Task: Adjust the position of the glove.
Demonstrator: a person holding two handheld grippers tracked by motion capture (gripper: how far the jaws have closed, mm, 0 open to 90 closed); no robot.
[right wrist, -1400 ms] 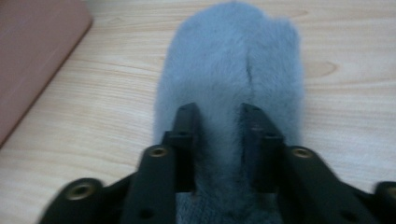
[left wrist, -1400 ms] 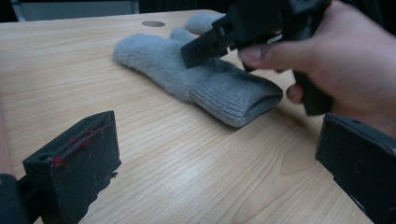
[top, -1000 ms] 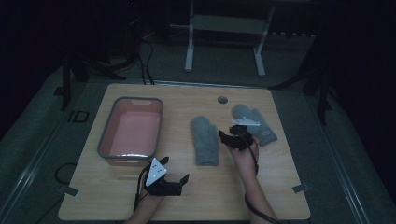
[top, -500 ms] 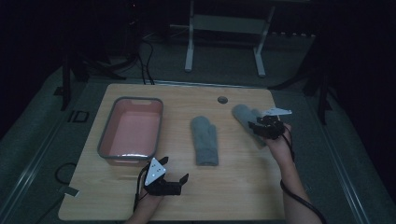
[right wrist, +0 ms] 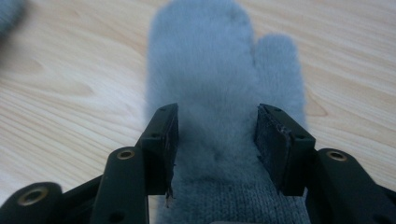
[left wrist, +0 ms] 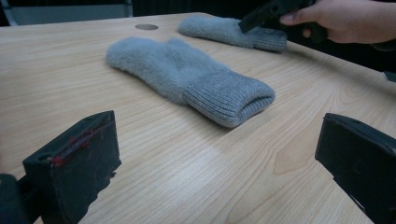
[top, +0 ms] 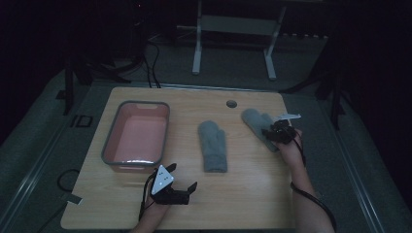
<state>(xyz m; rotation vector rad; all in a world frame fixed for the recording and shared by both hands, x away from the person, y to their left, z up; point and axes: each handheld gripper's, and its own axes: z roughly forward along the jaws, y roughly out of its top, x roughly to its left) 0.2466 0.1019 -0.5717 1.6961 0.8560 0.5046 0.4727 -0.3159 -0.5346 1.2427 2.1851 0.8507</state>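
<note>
Nearest us, the left gripper point(top: 180, 191) sits low over the front edge of the wooden tabletop point(top: 252, 194), its jaws spread wide with only bare wood between them. Just beyond it to the left we see the pink tub point(top: 112, 145) with its grey rim. In the left gripper view a grey mitten point(left wrist: 191, 84) lies flat ahead of the jaws on the middle of the tabletop, its ribbed cuff turned toward us.

Farther right, the right gripper point(top: 272, 132) is at the cuff end of the second mitten point(top: 253, 119), which lies flat at a slant near the right edge. In the right gripper view its jaws stand about half open and have just been opening; the second mitten point(right wrist: 210, 84) lies between and below them, and the pads do not press it. Beyond both mittens a small round hole point(top: 231, 103) marks the tabletop.
</note>
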